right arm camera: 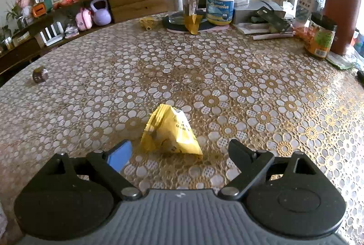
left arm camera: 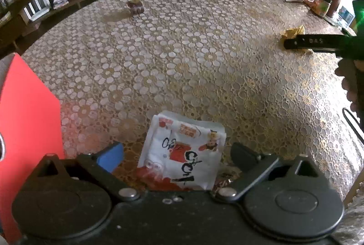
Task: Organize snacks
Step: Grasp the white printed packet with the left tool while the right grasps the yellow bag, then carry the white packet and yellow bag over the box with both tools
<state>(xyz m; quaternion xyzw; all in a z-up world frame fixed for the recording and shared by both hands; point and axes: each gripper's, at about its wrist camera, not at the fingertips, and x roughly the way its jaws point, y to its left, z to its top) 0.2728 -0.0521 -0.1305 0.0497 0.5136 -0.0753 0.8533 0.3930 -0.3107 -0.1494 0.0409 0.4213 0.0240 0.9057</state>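
The left claw (left arm camera: 177, 154) is being held with its fingers apart around a white-and-red snack packet (left arm camera: 182, 154) lying on the bench (left arm camera: 204, 51). The right claw (right arm camera: 179, 151) is likewise being held apart, just behind a yellow snack packet (right arm camera: 169, 131) lying on the patterned cloth.

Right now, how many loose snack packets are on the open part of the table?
3: a white-and-red packet between the left gripper fingers, a yellow packet before the right gripper, a brown one far left. Clutter may hide more.
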